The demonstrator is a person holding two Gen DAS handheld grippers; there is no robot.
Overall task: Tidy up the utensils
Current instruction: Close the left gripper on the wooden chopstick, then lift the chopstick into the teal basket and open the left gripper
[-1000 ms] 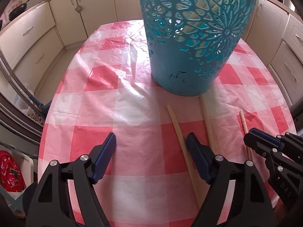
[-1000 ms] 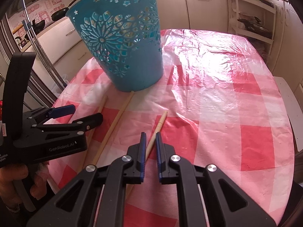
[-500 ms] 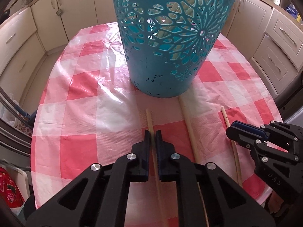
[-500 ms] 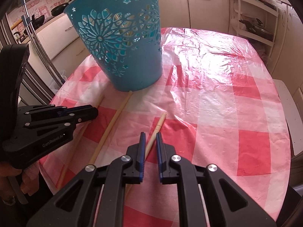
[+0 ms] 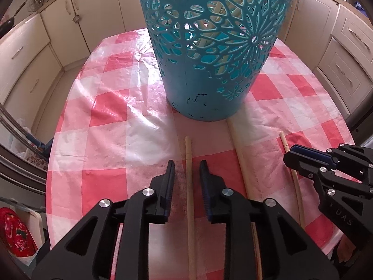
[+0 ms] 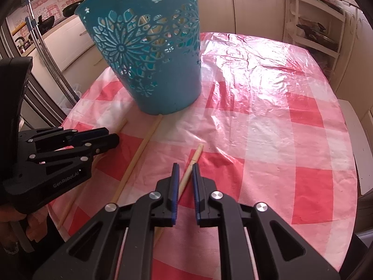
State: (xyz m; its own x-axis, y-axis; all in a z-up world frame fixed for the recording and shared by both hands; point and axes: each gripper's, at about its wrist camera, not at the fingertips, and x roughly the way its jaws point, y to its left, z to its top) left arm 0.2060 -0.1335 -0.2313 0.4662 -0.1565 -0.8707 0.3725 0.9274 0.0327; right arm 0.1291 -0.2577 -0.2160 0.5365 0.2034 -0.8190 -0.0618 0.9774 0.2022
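Note:
A teal cut-out basket (image 5: 209, 81) (image 6: 151, 65) stands on the checked tablecloth with several wooden utensils inside. Three wooden sticks lie in front of it. My left gripper (image 5: 186, 163) straddles the left stick (image 5: 188, 149); its jaws are opening, and a gap shows on each side of the stick. A thicker middle stick (image 5: 240, 154) (image 6: 139, 149) lies free. My right gripper (image 6: 185, 165) (image 5: 291, 154) is closed around the thin right stick (image 6: 197, 154) near its far end, and the stick still rests on the cloth. The left gripper (image 6: 112, 137) also shows from the side in the right wrist view.
The oval table's cloth (image 5: 105, 140) drops off near both grippers. Cream cabinets (image 5: 35, 58) ring the room. A white shelf rack (image 6: 314, 30) stands at the right, steel rails (image 6: 46, 53) at the left. A red item (image 5: 14, 231) sits low beside the table. A hand (image 6: 14, 233) holds the left gripper.
The left jaws went from wide open to shut on the left stick, then parted again to a narrow gap. The right gripper and its stick have not moved.

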